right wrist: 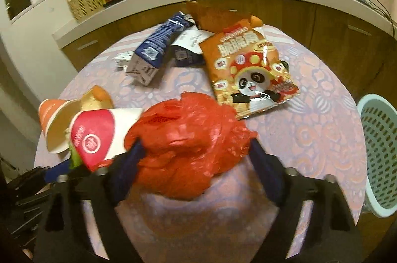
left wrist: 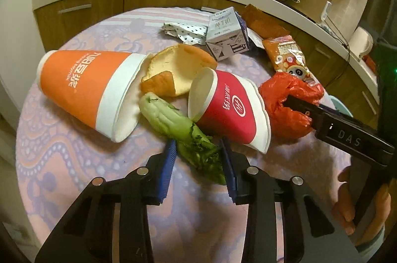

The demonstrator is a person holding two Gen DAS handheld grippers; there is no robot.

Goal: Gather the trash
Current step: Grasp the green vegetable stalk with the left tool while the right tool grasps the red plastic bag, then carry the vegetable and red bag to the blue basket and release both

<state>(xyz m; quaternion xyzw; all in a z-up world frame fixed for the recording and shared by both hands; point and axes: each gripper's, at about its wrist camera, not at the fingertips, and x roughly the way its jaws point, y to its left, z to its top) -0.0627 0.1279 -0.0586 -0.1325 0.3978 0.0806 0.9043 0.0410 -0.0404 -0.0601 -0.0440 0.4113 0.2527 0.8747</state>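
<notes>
Although both claws are down among the litter, nothing appears collected yet: every piece in view lies on the round worktop (left wrist: 74,151), and the pale green mesh basket (right wrist: 379,151) beside it, as far as its visible side tells, shows nothing inside.

The left claw (left wrist: 198,156) straddles the leafy end of a wilted bok choy (left wrist: 173,124), its blue pads (left wrist: 229,163) close on either side; whether they already press the leaves I cannot tell. The right claw (right wrist: 196,158) stands wide around a crumpled red plastic bag (right wrist: 188,138), its pads at the bag's flanks, contact unclear through the blur.

Left to gather, by my reading: the orange paper cup (left wrist: 86,86) and the red paper cup (left wrist: 228,106), both tipped over, the pomelo-like peel (left wrist: 173,71) between them, the milk carton (left wrist: 224,34), the dotted wrapper (left wrist: 186,32) beside it, the panda snack packet (right wrist: 250,69) and a brown packet (left wrist: 260,19) behind. The task looks barely begun, with the first two grasps in hand.
</notes>
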